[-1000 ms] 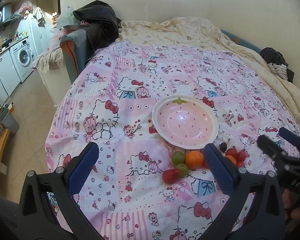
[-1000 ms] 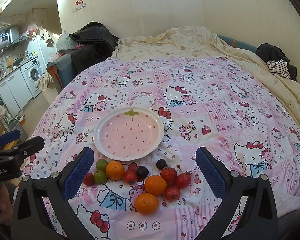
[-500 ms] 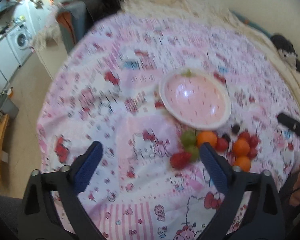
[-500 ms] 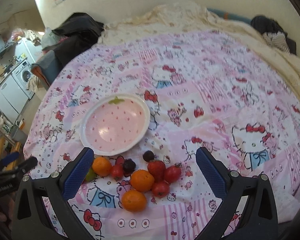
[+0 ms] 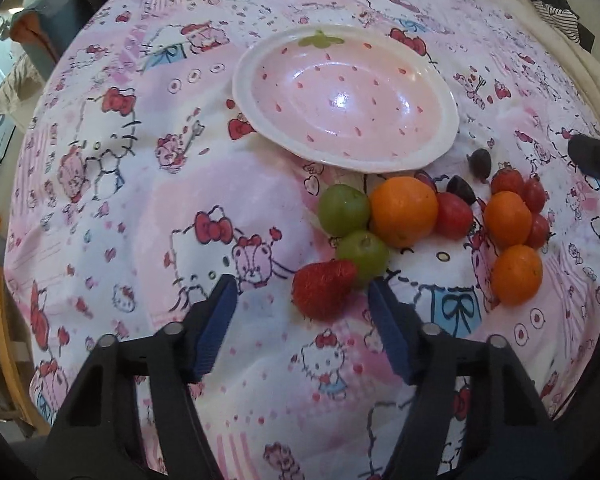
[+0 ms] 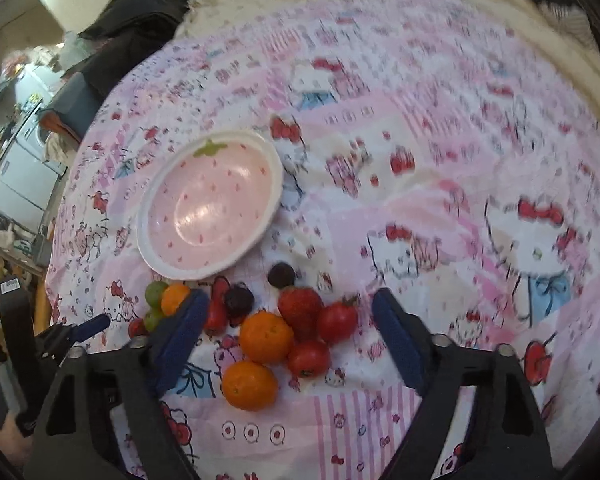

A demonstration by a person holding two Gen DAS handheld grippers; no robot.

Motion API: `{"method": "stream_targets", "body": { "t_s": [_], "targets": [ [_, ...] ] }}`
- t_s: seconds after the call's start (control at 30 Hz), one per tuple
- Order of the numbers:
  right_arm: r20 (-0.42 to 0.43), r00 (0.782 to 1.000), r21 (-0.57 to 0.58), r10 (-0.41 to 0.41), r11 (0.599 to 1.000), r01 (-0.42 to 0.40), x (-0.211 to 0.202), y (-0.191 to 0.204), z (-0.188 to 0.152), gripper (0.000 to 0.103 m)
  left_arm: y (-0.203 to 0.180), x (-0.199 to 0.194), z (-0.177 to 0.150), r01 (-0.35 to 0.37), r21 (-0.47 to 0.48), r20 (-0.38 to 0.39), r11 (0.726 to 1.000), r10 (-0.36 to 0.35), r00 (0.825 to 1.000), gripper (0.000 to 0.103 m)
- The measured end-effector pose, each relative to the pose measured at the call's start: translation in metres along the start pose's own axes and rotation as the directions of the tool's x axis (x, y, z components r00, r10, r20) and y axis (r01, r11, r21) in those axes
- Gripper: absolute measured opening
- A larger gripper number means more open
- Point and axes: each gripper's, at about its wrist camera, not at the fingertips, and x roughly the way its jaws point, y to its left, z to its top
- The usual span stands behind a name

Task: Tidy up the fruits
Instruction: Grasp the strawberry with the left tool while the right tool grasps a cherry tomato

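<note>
Left wrist view: left gripper (image 5: 300,292) unclenched, jaws just closing, grasping nothing; strawberry (image 5: 323,289) between pads, untouched; strawberry-print bowl (image 5: 346,98) at 12 o'clock.

Right wrist view: right gripper (image 6: 290,312) unclenched, closing inward; mandarin (image 6: 266,337) between pads, untouched; bowl at 11 o'clock.

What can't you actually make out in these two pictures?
- Left wrist view: right gripper cut off by the edge.
- Right wrist view: green fruits partly hidden behind the right gripper's finger; far bedspread blurred.
- Both views: dark clothes unidentifiable.
</note>
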Motion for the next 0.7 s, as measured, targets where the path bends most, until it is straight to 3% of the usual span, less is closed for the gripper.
{"method": "stream_targets", "body": {
  "t_s": [0.17,0.3,0.4,0.43,0.63,0.7],
  "targets": [
    [-0.030,0.999,0.067,0.019,0.998,-0.017,0.005,-0.010,-0.002,0.078,0.002,0.005,0.004,0.039,0.013,-0.017,0.999,-0.039,0.999,0.059],
    [-0.033,0.999,0.049,0.013,0.999,-0.011,0.007,-0.007,-0.002,0.078,0.003,0.005,0.003,0.048,0.017,-0.041,0.999,-0.047,0.998,0.048],
    [-0.036,0.999,0.053,0.012,0.999,-0.010,0.009,-0.008,-0.002,0.078,0.007,0.006,0.003,0.081,-0.002,-0.047,0.997,-0.081,0.996,0.028],
    [-0.038,0.999,0.055,0.013,0.998,-0.011,0.010,-0.009,-0.002,0.078,0.007,0.007,0.003,0.094,-0.005,-0.048,0.996,-0.094,0.994,0.026],
    [-0.053,0.998,0.053,0.022,0.998,-0.019,0.014,-0.009,-0.003,0.078,0.006,-0.006,-0.001,0.086,-0.020,-0.023,0.996,-0.087,0.996,0.025],
    [-0.063,0.997,0.067,0.038,0.997,-0.034,0.015,-0.012,-0.005,0.070,0.009,-0.015,-0.001,0.097,-0.054,0.000,0.994,-0.097,0.995,0.025]
  ]
}}
